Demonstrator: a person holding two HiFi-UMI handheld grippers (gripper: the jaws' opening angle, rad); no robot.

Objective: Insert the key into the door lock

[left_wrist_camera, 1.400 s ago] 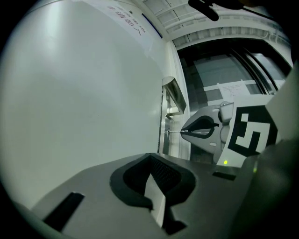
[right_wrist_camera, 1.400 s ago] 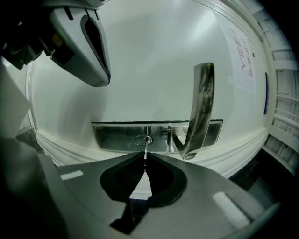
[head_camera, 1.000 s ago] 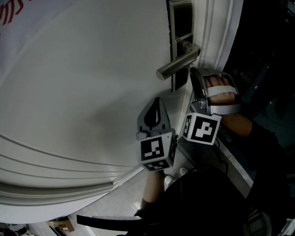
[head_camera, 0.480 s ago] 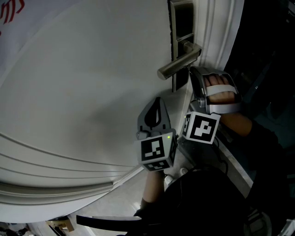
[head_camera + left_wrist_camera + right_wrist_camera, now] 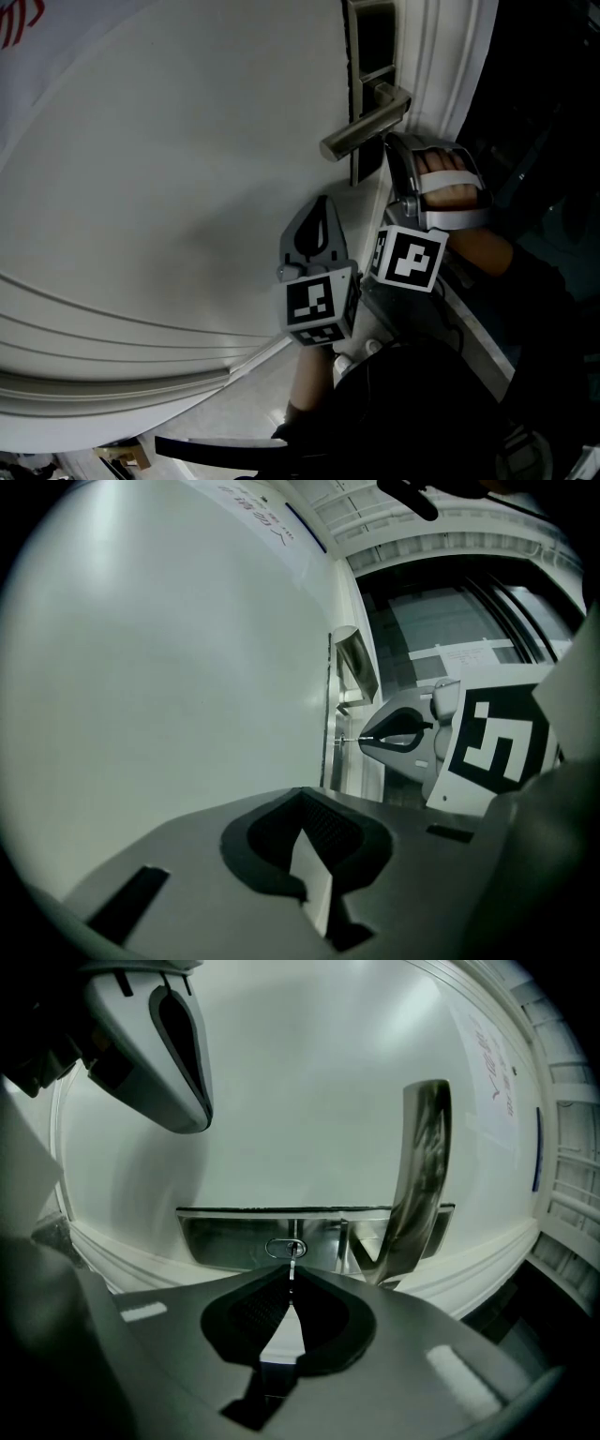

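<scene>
My right gripper (image 5: pixel 292 1277) is shut on a thin metal key (image 5: pixel 292 1262). The key's tip sits at the oval keyhole (image 5: pixel 285 1248) in the steel lock plate (image 5: pixel 234 1237); I cannot tell how deep it goes. The lever handle (image 5: pixel 422 1176) stands just right of the keyhole. In the head view the right gripper (image 5: pixel 388 143) sits under the handle (image 5: pixel 361 128) against the lock plate (image 5: pixel 360 94). My left gripper (image 5: pixel 322 201) hangs shut and holds nothing, a little away beside the white door (image 5: pixel 169 187). From the left gripper (image 5: pixel 302 797) I see the key (image 5: pixel 347 739) bridging to the plate.
The door frame moulding (image 5: pixel 441 66) runs right of the lock. A hand (image 5: pixel 448 187) strapped to the right gripper is in view. Dark space lies to the right of the frame. Raised panel ridges (image 5: pixel 112 328) cross the door lower down.
</scene>
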